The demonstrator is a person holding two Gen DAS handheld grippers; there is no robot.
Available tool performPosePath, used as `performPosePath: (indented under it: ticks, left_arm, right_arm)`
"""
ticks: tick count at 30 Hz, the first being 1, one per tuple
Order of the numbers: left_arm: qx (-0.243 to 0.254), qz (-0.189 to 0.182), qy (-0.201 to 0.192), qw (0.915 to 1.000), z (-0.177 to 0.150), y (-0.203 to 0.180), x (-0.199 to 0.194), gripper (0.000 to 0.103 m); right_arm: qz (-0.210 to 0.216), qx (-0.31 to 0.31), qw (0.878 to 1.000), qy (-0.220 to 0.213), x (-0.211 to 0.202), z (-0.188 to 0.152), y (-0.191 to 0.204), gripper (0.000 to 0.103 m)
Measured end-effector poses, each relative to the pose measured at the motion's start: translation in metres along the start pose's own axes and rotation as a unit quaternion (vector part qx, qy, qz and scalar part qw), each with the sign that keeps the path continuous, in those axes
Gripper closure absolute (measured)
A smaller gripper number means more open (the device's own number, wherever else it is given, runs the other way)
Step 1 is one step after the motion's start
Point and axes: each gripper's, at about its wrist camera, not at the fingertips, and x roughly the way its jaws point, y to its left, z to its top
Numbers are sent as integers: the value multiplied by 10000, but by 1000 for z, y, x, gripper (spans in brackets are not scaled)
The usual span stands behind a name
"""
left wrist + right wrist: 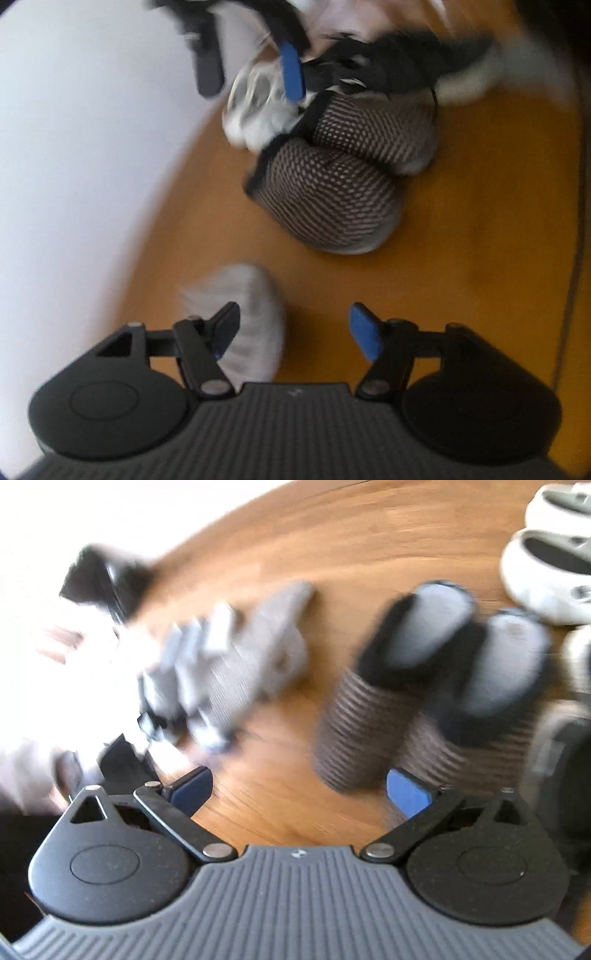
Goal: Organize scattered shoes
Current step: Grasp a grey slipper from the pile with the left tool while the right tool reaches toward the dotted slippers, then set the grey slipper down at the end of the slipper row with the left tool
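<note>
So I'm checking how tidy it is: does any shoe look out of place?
Yes. The mesh slippers sit paired side by side, but a grey shoe lies alone on the floor, apart from them, under the open left gripper.

Warm orange-brown wooden floor (461, 240), plain white wall (74, 147) beside it, bright daylight glare

No text, label, brand or number can be read in either view. The only sign is a small round black-and-white mark on the right gripper's (299, 794) ribbed body, at six o'clock; the blur hides any print elsewhere.
</note>
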Motion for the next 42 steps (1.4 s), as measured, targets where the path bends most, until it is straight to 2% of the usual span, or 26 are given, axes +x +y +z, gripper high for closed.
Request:
performPosePath:
  ticks: [2,3,5,7,10,11,12,14,15,16,17,19,20,21,23,25,26,28,29,30,32,34,35,38,40,42]
  left_arm:
    - [-918,-406,92,9949,-3,23,-14,33]
    - [-1519,-631,97,9863,-7,40,-24,32]
    - [-2408,-782,12,9674,-21,68,-48,31]
    - [-3050,-632,-142,9502,-39,91,-70,26]
    - [-3527,-304,-232,9350,-56,111,-77,26]
    - [-3761,-297,-223,9258,-63,119,-74,26]
    - [-4109,-340,-215,9108,-74,128,-76,26]
    - [-4584,-450,-223,8873,-87,138,-77,26]
    - [-4971,-532,-239,8657,-99,145,-78,26]
    - [-5223,-542,-273,8506,-107,150,-79,26]
    - [-5373,-493,-323,8413,-111,152,-80,26]
    - [-5474,-398,-398,8350,-107,157,-75,26]
    - [-5540,-300,-476,8306,-111,159,-78,26]
    - [-5634,-210,-575,8239,-113,161,-80,26]
    - [-5768,-105,-710,8137,-117,165,-87,26]
    - [-5816,-33,-754,8099,-119,168,-93,26]
    - [-5848,10,-765,8076,-121,170,-96,26]
    - [-5911,50,-766,8029,-122,175,-95,26]
    - [-5946,54,-773,8002,-124,175,-94,26]
    - [-5976,50,-787,7979,-126,175,-91,26]
    - [-6013,28,-796,7951,-128,173,-81,26]
    - [-6052,13,-796,7921,-132,174,-82,26]
    - [-6066,11,-808,7909,-134,174,-83,26]
    - [-6094,11,-859,7882,-137,175,-88,26]
    - [-6076,30,-872,7894,-139,175,-91,26]
    - [-6058,66,-846,7911,-140,176,-92,25]
  right_arm:
    - [184,20,9998,-26,26,21,11,1]
    - [203,-67,9998,-46,40,30,18,1]
    - [259,61,9996,7,84,49,23,1]
    - [312,328,9990,27,123,63,23,1]
    - [353,982,9945,-55,162,65,16,1]
    - [338,1216,9920,-80,171,64,13,0]
    - [250,1349,9905,-132,178,61,12,3]
    - [60,1489,9885,-259,187,56,10,13]
    - [-4,1509,9880,-325,189,53,10,17]
    - [-78,1401,9891,-439,187,50,14,19]
    - [-216,1222,9910,-493,183,49,22,22]
    - [-659,842,9929,-525,174,50,38,24]
    - [-1037,514,9919,-529,169,52,50,24]
    - [-1579,37,9859,-560,167,52,64,24]
    - [-2713,-985,9553,-634,165,51,94,24]
    - [-3636,-1907,9098,-608,175,44,117,21]
    - [-4234,-2583,8673,-430,192,36,131,19]
    - [-4541,-3046,8372,-134,211,28,138,17]
    - [-4514,-3201,8328,122,224,23,142,16]
    - [-4446,-3229,8352,233,229,21,144,10]
    - [-4047,-3136,8588,177,226,17,153,7]
    - [-3459,-2699,8983,218,214,22,151,7]
    - [-3205,-2503,9133,220,209,25,150,6]
    - [-2380,-2081,9484,229,192,29,139,4]
    - [-1840,-1939,9634,203,181,30,131,1]
    - [-1808,-1962,9636,137,180,34,124,1]
